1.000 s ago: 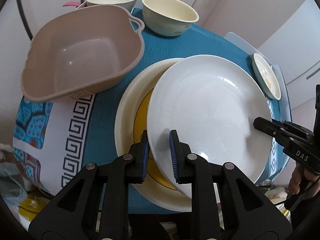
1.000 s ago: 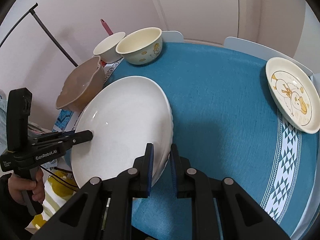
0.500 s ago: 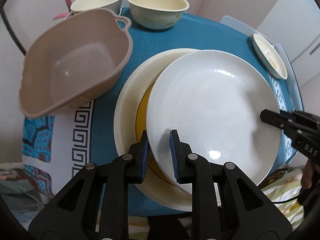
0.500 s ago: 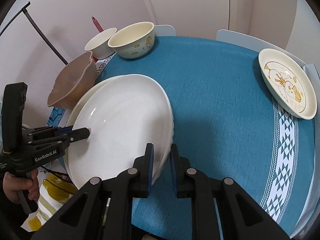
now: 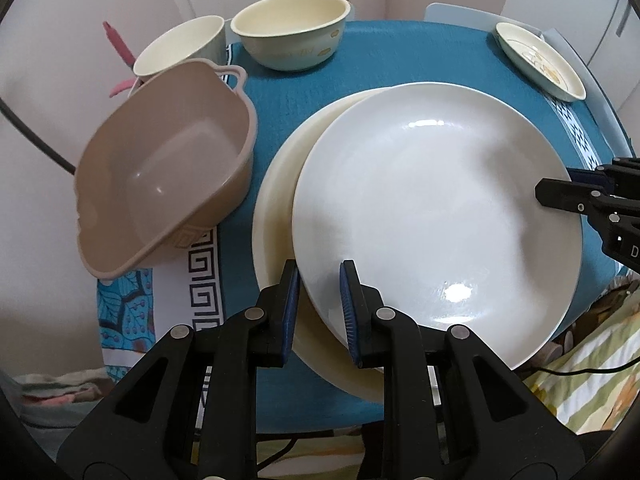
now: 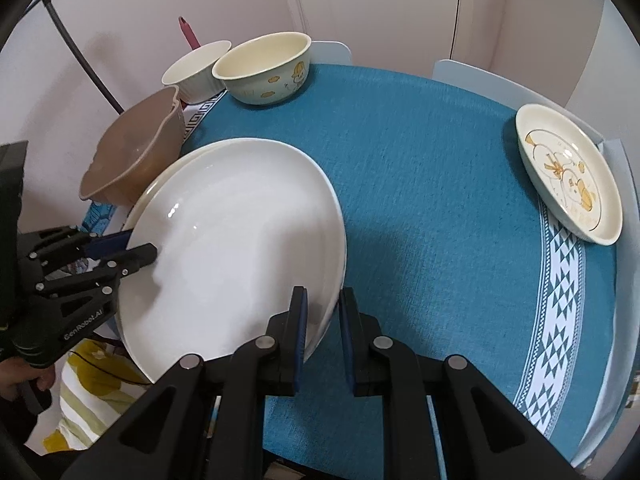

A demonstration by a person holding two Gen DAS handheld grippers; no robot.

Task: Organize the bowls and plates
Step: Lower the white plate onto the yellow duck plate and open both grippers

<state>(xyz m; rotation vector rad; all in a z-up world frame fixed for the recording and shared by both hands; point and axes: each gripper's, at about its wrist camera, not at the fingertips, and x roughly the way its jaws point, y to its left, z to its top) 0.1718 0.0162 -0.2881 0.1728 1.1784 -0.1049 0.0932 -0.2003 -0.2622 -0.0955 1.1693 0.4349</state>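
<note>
A large white plate (image 5: 436,216) lies over a cream plate (image 5: 276,200) on the blue cloth. My left gripper (image 5: 319,285) is shut on the white plate's near rim. My right gripper (image 6: 323,309) is shut on the opposite rim of the white plate (image 6: 236,248). Each gripper shows in the other's view: the right one (image 5: 560,194), the left one (image 6: 132,250). The cream plate's yellow centre is hidden under the white plate.
A beige plastic basin (image 5: 168,168) sits left of the plates. A cream bowl (image 5: 292,36) and a white cup (image 5: 180,46) stand at the back. A small patterned plate (image 6: 568,172) lies at the table's far right edge.
The white plate has moved left and down over the cream plate, covering its yellow centre. Both grippers keep their hold on its rim.
</note>
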